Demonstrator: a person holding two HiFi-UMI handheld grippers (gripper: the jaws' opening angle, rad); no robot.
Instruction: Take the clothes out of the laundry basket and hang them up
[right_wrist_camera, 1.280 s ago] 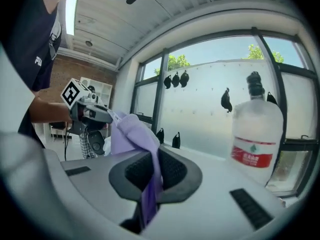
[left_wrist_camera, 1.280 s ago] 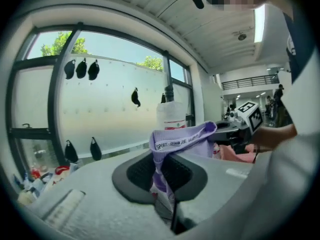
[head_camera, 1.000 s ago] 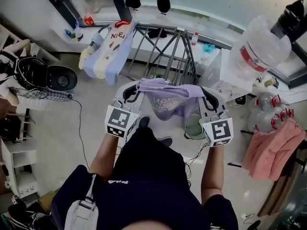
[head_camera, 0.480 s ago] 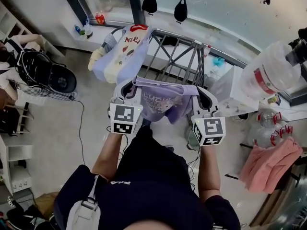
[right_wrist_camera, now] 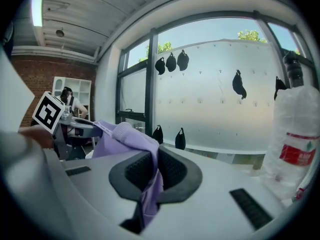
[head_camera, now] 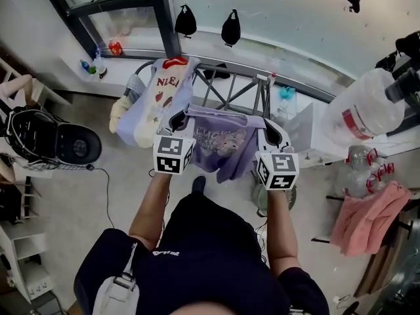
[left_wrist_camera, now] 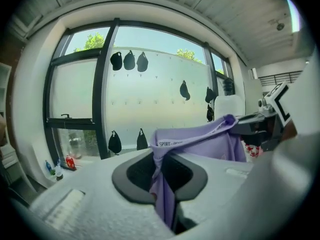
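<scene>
A lilac printed T-shirt point(head_camera: 223, 143) hangs stretched between my two grippers, just in front of the grey drying rack point(head_camera: 243, 87). My left gripper point(head_camera: 181, 119) is shut on the shirt's left shoulder, and the lilac cloth point(left_wrist_camera: 165, 184) is pinched between its jaws in the left gripper view. At the shirt's right shoulder my right gripper point(head_camera: 270, 130) is shut too; folded cloth point(right_wrist_camera: 150, 184) runs down between its jaws. A pale blue and cream garment point(head_camera: 154, 100) with red print is draped over the rack's left end. The laundry basket is not in view.
A big plastic water bottle point(head_camera: 367, 113) stands at the right, with a pink cloth point(head_camera: 367, 218) below it. A black bag and round appliance point(head_camera: 49, 143) lie on the floor at the left. Dark caps point(head_camera: 186, 21) hang on the frosted window behind the rack.
Both grippers have carried the spread shirt forward and closer to the rack. The view has shifted with the walk, so rack and window sit nearer.
</scene>
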